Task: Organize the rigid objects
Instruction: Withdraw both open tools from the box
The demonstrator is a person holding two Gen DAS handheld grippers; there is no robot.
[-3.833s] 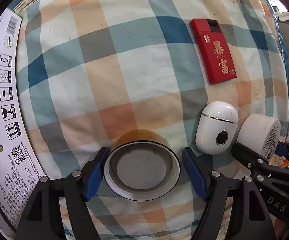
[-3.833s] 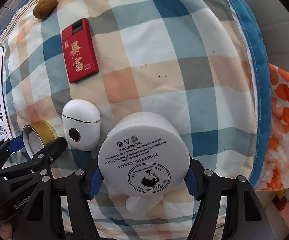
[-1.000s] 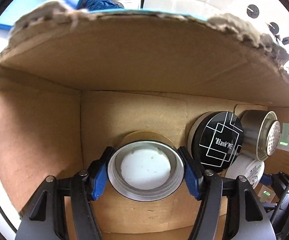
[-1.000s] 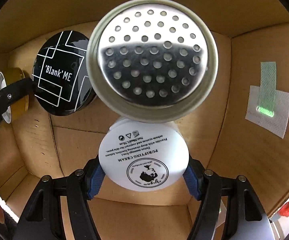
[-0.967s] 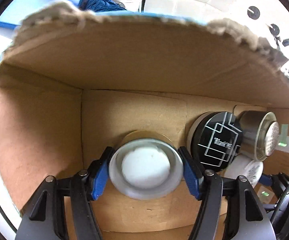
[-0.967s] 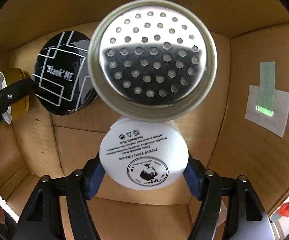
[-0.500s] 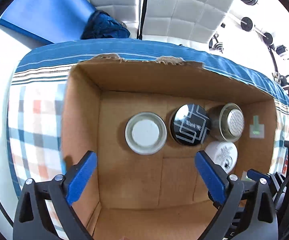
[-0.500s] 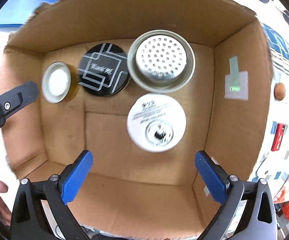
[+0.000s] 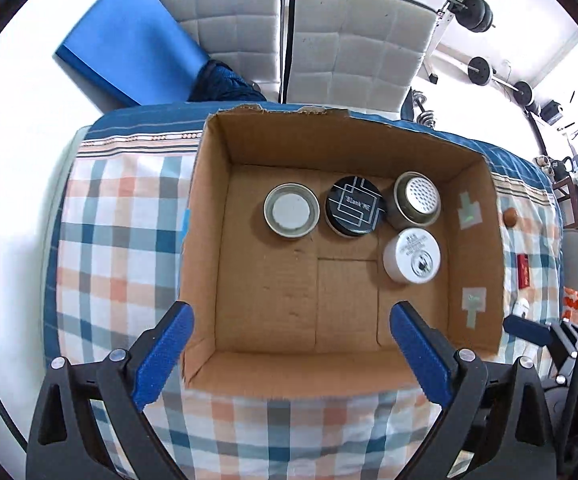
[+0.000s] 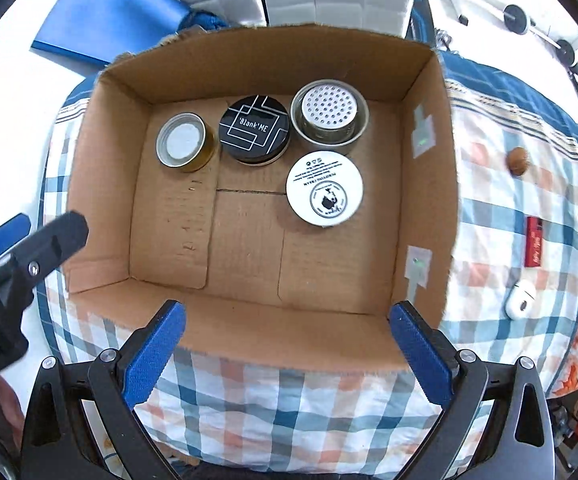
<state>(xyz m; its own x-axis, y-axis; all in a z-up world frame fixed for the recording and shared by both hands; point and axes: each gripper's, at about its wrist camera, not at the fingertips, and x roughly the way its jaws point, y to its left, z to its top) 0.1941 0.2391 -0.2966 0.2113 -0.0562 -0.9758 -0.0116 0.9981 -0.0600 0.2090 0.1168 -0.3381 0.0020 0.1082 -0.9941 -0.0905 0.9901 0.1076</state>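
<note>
Both claws gaping – four jars (image 10: 324,188) in box (image 10: 249,300)

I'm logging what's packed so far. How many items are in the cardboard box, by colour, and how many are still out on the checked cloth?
In the box:
White: 1
Black: 1
Gold: 1
Silver: 1
On the cloth:
Red: 1
White: 1
Brown: 1
Total: 7

4 jars (image 10: 324,188) in box (image 10: 245,60)
</note>
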